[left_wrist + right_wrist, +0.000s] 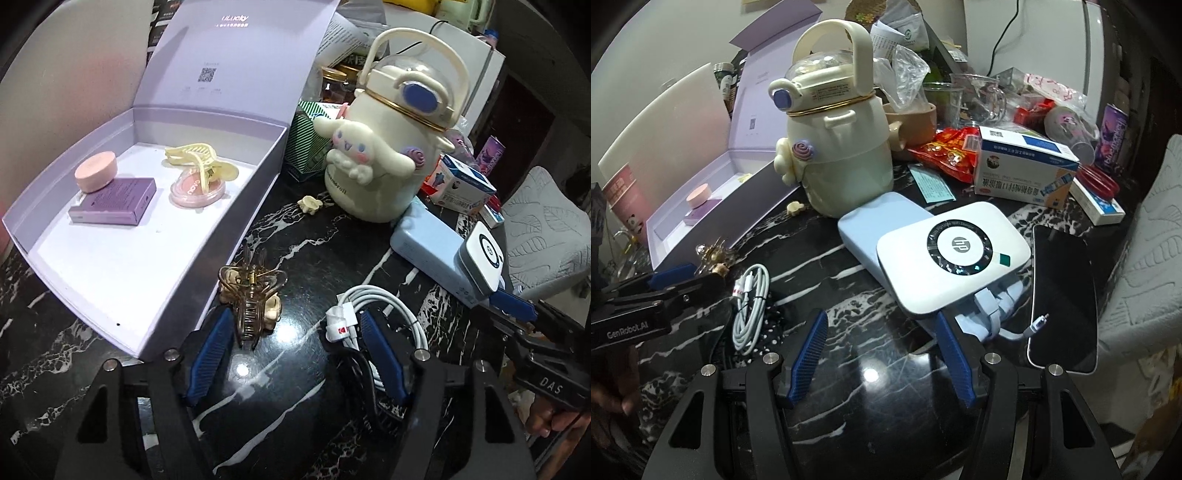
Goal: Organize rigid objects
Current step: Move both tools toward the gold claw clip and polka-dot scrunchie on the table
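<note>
An open lavender box holds a pink round case, a purple carton, a yellow hair claw and a blush compact. A brown see-through hair claw lies on the black marble table beside the box, just off my left gripper's left fingertip. My left gripper is open, its pads touching nothing. A coiled white cable lies by its right finger. My right gripper is open over bare table. A white HP device rests on a blue power bank just past its right fingertip.
A cream cartoon water jug stands behind, with a small cream charm at its foot. A black phone lies at the right. Medicine boxes, cups and wrappers crowd the back. A grey chair borders the table's right edge.
</note>
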{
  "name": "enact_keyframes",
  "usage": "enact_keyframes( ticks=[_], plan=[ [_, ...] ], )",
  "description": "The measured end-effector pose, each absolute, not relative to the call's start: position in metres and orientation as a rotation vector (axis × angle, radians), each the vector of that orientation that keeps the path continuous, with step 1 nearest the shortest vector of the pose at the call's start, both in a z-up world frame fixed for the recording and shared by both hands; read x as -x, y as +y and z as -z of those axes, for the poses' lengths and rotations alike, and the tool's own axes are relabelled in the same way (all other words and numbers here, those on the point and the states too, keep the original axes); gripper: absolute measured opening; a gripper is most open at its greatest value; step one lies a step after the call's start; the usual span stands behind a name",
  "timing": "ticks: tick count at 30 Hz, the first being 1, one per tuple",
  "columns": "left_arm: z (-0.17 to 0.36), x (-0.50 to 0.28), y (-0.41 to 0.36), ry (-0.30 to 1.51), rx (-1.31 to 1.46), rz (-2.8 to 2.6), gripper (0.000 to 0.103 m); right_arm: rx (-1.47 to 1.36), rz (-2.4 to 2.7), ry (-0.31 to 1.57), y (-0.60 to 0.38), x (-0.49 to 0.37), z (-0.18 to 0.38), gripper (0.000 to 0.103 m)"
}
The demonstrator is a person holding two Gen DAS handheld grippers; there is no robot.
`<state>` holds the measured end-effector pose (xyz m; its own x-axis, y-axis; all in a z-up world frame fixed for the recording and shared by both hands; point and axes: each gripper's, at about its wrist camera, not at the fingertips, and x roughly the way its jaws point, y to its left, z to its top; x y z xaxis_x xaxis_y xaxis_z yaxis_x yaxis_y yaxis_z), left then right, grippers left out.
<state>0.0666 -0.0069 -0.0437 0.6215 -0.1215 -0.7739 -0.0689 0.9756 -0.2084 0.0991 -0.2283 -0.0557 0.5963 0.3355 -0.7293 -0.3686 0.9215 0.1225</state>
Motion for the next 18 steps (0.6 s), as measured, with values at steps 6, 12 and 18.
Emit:
enact_keyframes(
  ticks=[6, 12, 18],
  plan=[
    [0.054, -0.077, -0.010, 0.940, 0.221, -0.024, 0.060, 0.044, -0.424, 0.831, -0.227, -0.101, 0.056, 0.061],
    [0.058, -0.078, 0.001, 0.931, 0.252, -0.086, 0.030, 0.024, -0.444, 0.842, -0.226, -0.099, 0.058, 0.061],
    [0.058, -0.074, -0.002, 0.925, 0.239, -0.070, 0.030, 0.022, -0.446, 0.842, -0.225, -0.096, 0.057, 0.061]
  ],
)
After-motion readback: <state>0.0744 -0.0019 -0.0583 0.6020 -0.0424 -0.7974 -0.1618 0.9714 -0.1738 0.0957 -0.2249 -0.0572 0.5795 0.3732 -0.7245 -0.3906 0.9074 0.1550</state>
